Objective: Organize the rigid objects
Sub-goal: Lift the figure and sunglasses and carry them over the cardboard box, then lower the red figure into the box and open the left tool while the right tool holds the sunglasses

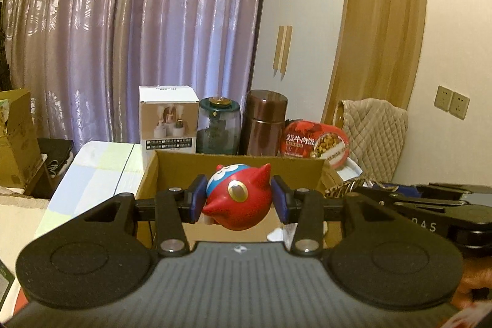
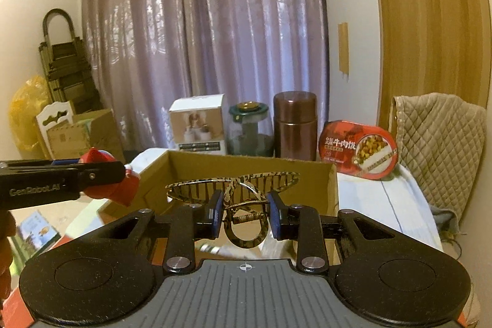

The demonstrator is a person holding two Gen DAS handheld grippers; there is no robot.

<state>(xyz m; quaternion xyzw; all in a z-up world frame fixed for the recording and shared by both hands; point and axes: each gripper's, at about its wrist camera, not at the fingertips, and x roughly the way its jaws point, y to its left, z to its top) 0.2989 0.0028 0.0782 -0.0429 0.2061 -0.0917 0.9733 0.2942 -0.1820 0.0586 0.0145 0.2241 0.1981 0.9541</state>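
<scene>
Evidently lifted for dropping into the cardboard box [image 1: 240,162] at frame centre: left gripper [image 1: 236,202] jaws clamped on red toy [image 1: 238,202], right gripper [image 2: 245,214] jaws clamped on hair claw [image 2: 233,186].

Toy figure [image 1: 238,200] is showing red w/ fine speckle, a blue-and-white band up top, a gold-ringed silver disc at centre. Left gripper [image 1: 236,199] is wearing black arms & blue pads; right gripper [image 2: 245,212] the same colours. Hair claw [image 2: 233,185] is showing a tortoiseshell pattern, brown & cream stripes. Cardboard box [image 1: 184,165] is reading plain tan. Behind it: white carton [image 1: 168,119] w/ beige photo, glass jar [image 1: 219,125] looking dark green w/ gold-centred lid, flask [image 1: 264,122] glossy brown, food tin [image 1: 315,142] red w/ white lettering. Curtain [image 1: 138,29] is shimmering mauve w/ pale floral print. Quilted cloth [image 2: 439,137] is showing beige diamond stitching.
</scene>
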